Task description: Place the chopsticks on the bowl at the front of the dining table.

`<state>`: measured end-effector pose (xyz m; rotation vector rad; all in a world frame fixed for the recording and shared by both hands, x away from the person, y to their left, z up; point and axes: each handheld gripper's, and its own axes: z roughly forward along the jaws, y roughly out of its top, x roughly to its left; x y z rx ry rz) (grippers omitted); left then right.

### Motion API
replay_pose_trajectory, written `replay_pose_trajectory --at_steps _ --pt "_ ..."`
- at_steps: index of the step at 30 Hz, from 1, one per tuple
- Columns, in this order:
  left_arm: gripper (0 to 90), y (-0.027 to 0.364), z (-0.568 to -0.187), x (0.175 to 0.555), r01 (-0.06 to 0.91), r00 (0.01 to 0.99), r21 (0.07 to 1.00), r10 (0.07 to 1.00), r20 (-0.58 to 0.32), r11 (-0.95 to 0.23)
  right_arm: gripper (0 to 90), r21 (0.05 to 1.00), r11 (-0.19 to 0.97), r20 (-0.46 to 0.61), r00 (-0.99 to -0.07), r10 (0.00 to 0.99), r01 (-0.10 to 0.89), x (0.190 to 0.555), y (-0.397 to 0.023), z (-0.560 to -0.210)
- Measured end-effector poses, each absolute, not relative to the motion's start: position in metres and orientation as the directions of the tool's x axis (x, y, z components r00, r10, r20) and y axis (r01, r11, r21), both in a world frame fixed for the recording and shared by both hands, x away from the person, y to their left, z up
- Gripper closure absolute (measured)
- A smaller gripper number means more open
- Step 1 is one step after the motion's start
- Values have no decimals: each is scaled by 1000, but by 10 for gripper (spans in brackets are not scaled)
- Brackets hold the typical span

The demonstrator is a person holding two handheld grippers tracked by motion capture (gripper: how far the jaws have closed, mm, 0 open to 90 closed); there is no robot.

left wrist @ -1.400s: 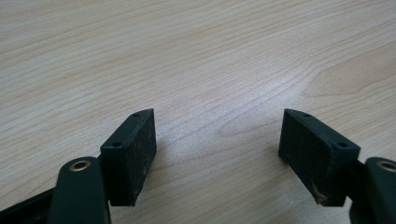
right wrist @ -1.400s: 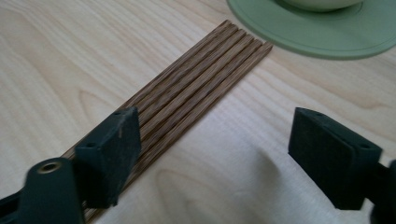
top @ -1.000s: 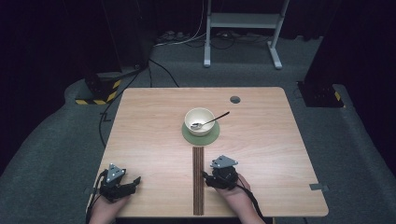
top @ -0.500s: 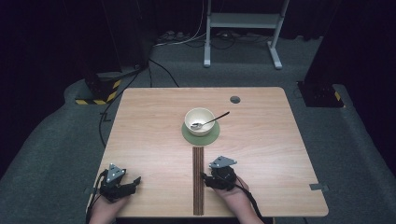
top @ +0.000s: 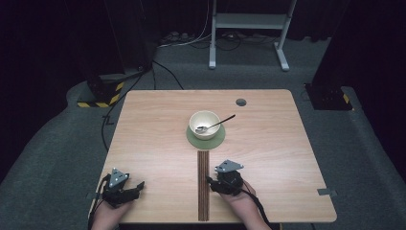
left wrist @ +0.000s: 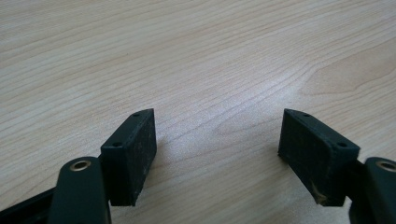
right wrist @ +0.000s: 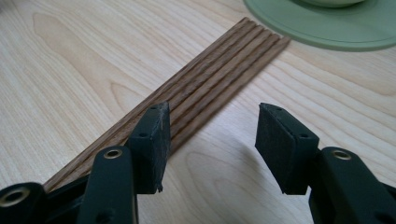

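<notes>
A cream bowl (top: 204,122) with a metal spoon (top: 221,121) leaning in it stands on a round green mat (top: 206,140) at mid-table. A ribbed dark wooden strip (top: 203,184) runs from the mat to the table's near edge. My right gripper (top: 210,183) rests just right of that strip; its jaws have just been closing a little and stand open with nothing between them. In the right gripper view (right wrist: 212,116) the strip (right wrist: 219,74) passes under the left jaw, with the mat (right wrist: 327,28) beyond. My left gripper (top: 139,186) lies at the near left, open (left wrist: 218,126) over bare wood.
The wooden table (top: 158,124) has a small round hole (top: 241,102) at its far right. Behind it, on the grey floor, stand a metal frame (top: 249,21), cables and a black-and-yellow striped base (top: 103,98).
</notes>
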<state>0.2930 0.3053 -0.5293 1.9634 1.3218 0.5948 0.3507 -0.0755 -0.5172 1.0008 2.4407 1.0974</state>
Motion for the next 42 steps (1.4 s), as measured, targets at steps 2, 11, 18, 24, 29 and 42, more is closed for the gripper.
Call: replay_pose_trajectory --at_steps 2,11,18,24,29,42 --pt "277 305 -529 293 612 378 751 926 -3 -247 456 733 483 17 -723 691 479 351 -73 -519" --pt "276 305 -529 293 611 380 752 925 -5 -247 459 726 475 23 -709 705 496 354 -80 -519" --pt "276 305 -530 293 610 380 755 925 -10 -242 509 713 469 32 -691 722 522 358 -91 -519" --pt "276 305 -530 293 608 385 755 923 -10 -245 547 703 460 23 -663 748 543 363 -108 -517" --pt "276 305 -529 293 608 395 751 918 -6 -257 572 695 454 14 -642 767 557 368 -123 -515" --pt "275 305 -529 293 605 405 752 914 -10 -260 538 673 435 52 -625 779 598 377 -150 -513"
